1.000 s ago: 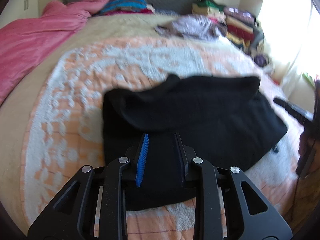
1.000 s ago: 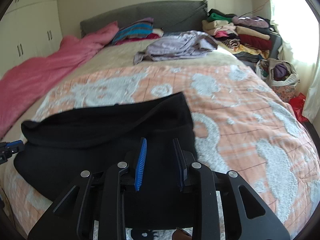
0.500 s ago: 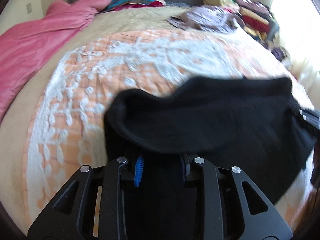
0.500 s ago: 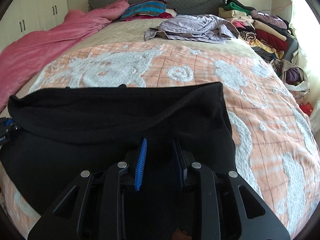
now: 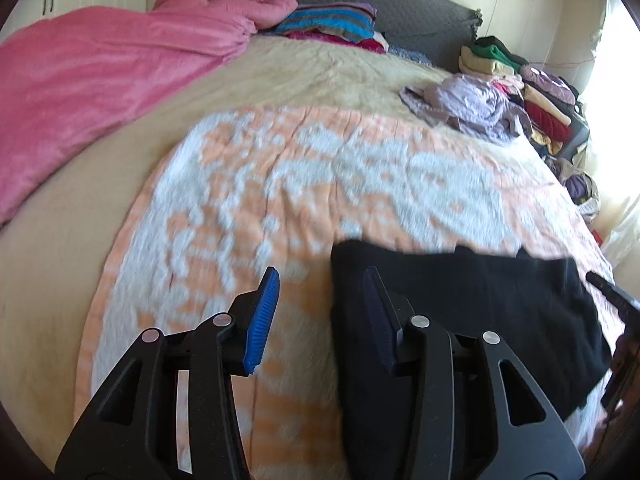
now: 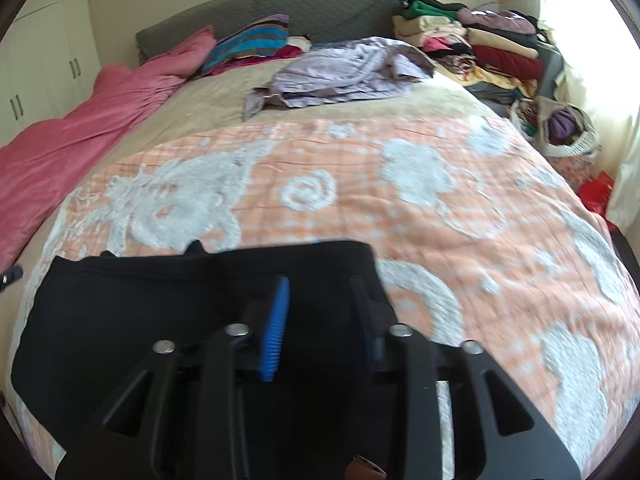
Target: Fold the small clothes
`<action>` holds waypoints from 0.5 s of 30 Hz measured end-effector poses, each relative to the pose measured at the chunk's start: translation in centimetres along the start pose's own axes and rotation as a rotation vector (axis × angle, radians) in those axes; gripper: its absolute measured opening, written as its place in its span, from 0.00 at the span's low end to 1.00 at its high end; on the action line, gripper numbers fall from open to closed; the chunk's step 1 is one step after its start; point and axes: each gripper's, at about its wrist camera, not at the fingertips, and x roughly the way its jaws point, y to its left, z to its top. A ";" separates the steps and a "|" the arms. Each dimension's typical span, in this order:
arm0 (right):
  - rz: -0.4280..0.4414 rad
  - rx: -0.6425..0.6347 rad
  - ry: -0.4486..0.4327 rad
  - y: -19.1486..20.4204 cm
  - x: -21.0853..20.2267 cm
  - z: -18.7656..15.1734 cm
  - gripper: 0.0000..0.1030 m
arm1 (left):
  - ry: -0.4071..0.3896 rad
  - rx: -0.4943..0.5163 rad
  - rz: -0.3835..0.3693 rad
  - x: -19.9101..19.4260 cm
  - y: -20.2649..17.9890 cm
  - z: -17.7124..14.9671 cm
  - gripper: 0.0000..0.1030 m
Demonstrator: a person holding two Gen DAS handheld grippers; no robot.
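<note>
A black garment lies folded flat on the orange and white bedspread near the bed's front edge. It also shows in the right wrist view. My left gripper is open and empty, above the garment's left edge, with its right finger over the cloth. My right gripper is open and empty, above the garment's right part. The tip of the right gripper shows at the right of the left wrist view.
A pink duvet lies along the bed's left side. A crumpled lilac garment lies further up the bed. Stacks of folded clothes stand at the back right, with striped pillows by the grey headboard. A basket sits beside the bed.
Both grippers have opened and let go of the black garment, which now lies folded flat. The left gripper has shifted to the garment's left edge.
</note>
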 end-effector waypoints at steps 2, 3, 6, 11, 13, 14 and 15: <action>-0.010 0.014 0.005 -0.9 -0.6 -0.8 0.44 | 0.024 -0.014 -0.025 -0.4 0.5 -1.6 0.37; -0.016 0.021 0.008 -1.4 -1.1 -1.4 0.44 | 0.037 -0.027 -0.048 -0.5 0.8 -2.3 0.38; 0.001 0.056 0.018 -2.9 -2.5 -3.2 0.45 | 0.083 -0.117 -0.156 -1.1 1.9 -4.6 0.40; 0.129 0.100 0.054 -4.1 -4.3 -5.6 0.54 | 0.150 -0.150 -0.251 -2.1 1.6 -7.8 0.54; 0.162 0.112 0.073 -4.2 -4.5 -6.5 0.54 | 0.173 -0.159 -0.288 -2.2 1.2 -8.5 0.55; 0.168 0.113 0.080 -4.0 -4.5 -6.8 0.54 | 0.183 -0.153 -0.304 -2.2 0.8 -8.7 0.55; 0.172 0.112 0.088 -3.9 -4.5 -7.2 0.54 | 0.186 -0.142 -0.306 -2.2 0.3 -9.0 0.55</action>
